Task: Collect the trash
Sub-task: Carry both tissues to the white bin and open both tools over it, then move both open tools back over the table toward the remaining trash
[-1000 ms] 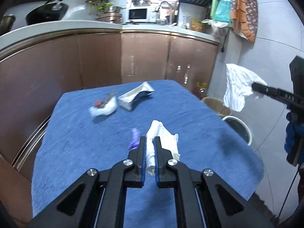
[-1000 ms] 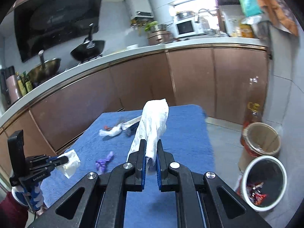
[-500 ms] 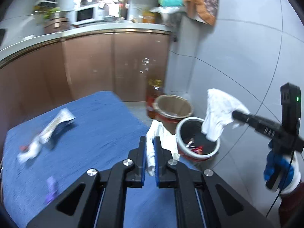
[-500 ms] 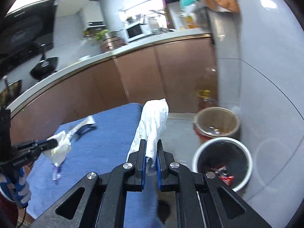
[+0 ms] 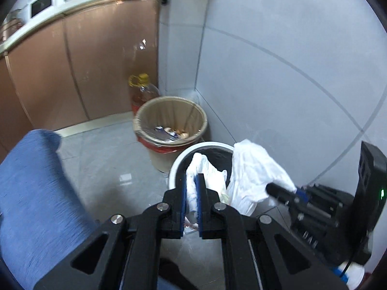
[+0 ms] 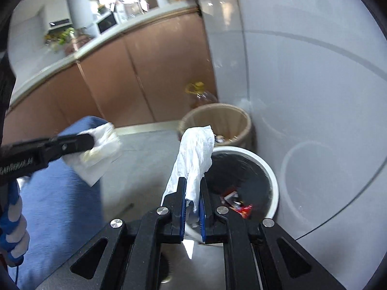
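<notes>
Grey tiled floor (image 5: 101,159), glossy. White-rimmed bin (image 5: 176,162) with black liner stands on floor near wall corner; wrappers inside. Tan bin (image 5: 169,113) with red band just behind it, rims nearly touching; scraps inside. Yellow-capped bottle (image 5: 141,89), possibly cooking oil, on floor behind tan bin, against cabinet. Blue-clothed table (image 5: 31,193) at left.

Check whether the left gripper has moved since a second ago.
Yes. The left gripper, shut on its tissue, swung right off the blue table; it now hangs over the white-rimmed bin on the floor.
</notes>
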Action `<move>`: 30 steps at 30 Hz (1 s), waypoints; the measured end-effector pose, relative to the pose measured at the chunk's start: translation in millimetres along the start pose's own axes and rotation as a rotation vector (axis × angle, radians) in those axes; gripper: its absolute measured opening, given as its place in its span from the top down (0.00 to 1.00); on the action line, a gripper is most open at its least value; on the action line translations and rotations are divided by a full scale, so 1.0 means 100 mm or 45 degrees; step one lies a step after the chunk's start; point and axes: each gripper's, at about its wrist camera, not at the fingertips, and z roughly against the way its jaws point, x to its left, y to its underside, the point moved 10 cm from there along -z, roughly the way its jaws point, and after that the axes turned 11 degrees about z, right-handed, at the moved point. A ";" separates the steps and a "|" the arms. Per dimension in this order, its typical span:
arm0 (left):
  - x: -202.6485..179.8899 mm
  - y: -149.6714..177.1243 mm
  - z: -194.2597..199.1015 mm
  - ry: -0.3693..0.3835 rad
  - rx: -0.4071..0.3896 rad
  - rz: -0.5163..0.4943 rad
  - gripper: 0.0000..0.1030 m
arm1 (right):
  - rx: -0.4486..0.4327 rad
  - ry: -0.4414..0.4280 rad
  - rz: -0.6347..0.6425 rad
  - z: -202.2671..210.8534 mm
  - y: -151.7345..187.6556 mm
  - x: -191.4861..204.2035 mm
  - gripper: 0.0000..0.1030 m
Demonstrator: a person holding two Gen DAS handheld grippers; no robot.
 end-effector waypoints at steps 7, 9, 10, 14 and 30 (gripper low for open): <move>-0.12 -0.12 -0.68 0.006 0.070 0.011 0.91 | 0.103 0.044 -0.037 -0.48 0.15 -0.27 0.91; -0.12 -0.14 -0.84 0.007 0.090 0.024 0.91 | 0.126 0.052 -0.036 -0.56 0.20 -0.29 0.91; -0.12 -0.16 -0.90 0.009 0.097 0.031 0.91 | 0.144 0.060 -0.034 -0.62 0.24 -0.31 0.91; -0.11 -0.17 -1.14 0.031 0.142 0.060 0.90 | 0.181 0.085 -0.039 -0.79 0.29 -0.38 0.77; -0.08 -0.15 -0.64 0.092 0.071 0.117 0.65 | 0.103 0.139 -0.032 -0.31 0.17 -0.25 0.34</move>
